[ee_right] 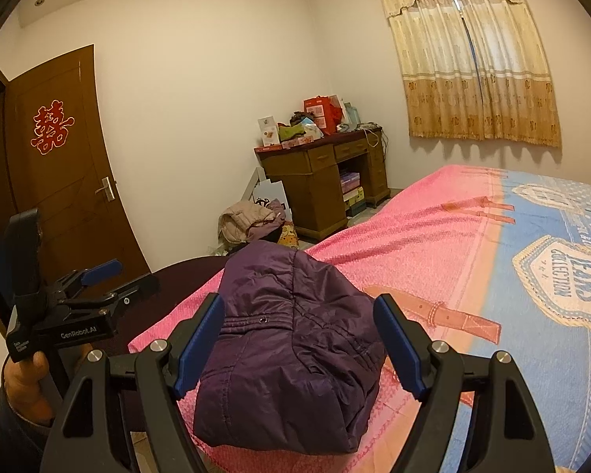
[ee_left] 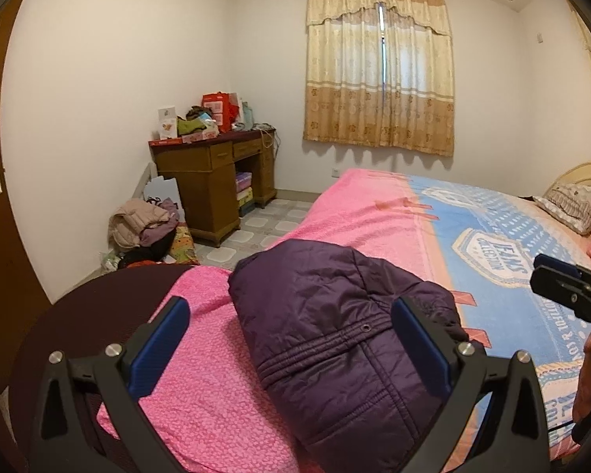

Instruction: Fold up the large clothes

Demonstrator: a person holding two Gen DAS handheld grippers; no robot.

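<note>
A dark purple padded jacket [ee_left: 335, 339] lies folded in a compact bundle on the near corner of the bed; it also shows in the right wrist view [ee_right: 287, 354]. My left gripper [ee_left: 291, 315] is open and empty, hovering just above the bundle with a finger to each side. My right gripper [ee_right: 299, 315] is open and empty, also just above the bundle. The right gripper shows at the right edge of the left wrist view [ee_left: 563, 283], and the left gripper at the left of the right wrist view [ee_right: 98, 276].
The bed has a pink and blue blanket [ee_left: 374, 213], also in the right wrist view [ee_right: 433, 228]. A pillow [ee_left: 571, 201] lies at the head. A wooden desk [ee_left: 216, 173] with clutter stands in the corner, with a heap of clothes [ee_left: 145, 224] on the floor. A brown door [ee_right: 59, 165] stands at left.
</note>
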